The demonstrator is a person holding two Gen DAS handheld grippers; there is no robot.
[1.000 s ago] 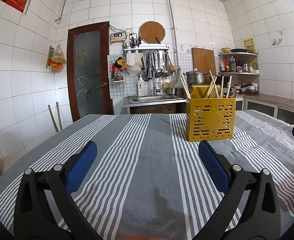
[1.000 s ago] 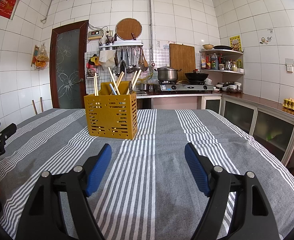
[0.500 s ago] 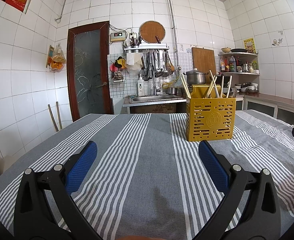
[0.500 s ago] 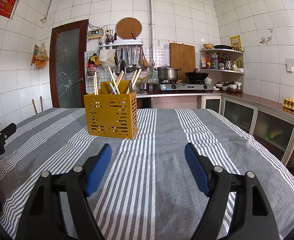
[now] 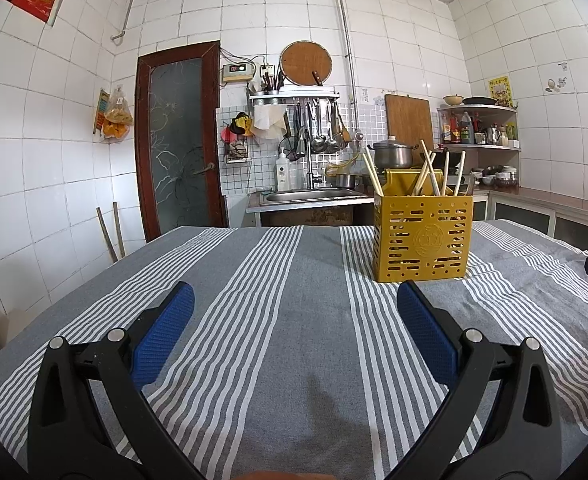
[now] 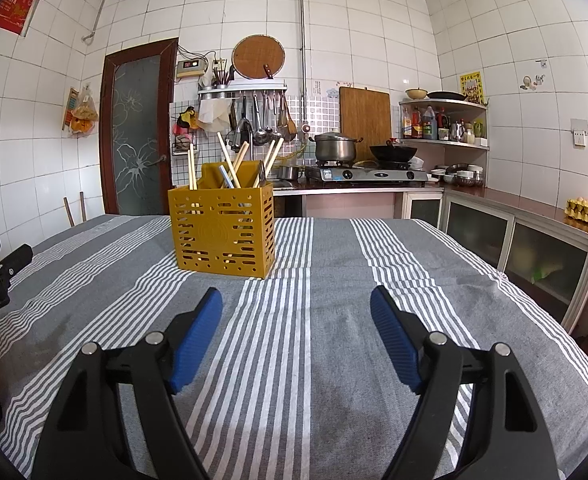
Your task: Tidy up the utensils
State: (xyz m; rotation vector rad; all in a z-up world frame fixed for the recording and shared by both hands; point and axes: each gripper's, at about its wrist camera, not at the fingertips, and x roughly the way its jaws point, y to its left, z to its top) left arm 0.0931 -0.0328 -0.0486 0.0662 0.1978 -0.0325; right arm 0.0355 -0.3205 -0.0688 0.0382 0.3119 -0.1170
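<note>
Two views. Left wrist: my left gripper point(image 5: 295, 300) spread wide, nothing between pads, low over striped cloth point(image 5: 286, 320); yellow utensil caddy point(image 5: 423, 238) upright beyond right pad, chopsticks point(image 5: 428, 172) leaning inside. Right wrist: my right gripper point(image 6: 296, 304) wide, empty; caddy point(image 6: 221, 233) beyond left pad, well apart.

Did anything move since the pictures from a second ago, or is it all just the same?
Nothing visibly changed. Both tools, the left tool and the right tool, hang open over the striped tablecloth with nothing between their fingers, just as before. The yellow utensil holder stands in the same spot, with the chopsticks sticking out of it the same way.
</note>
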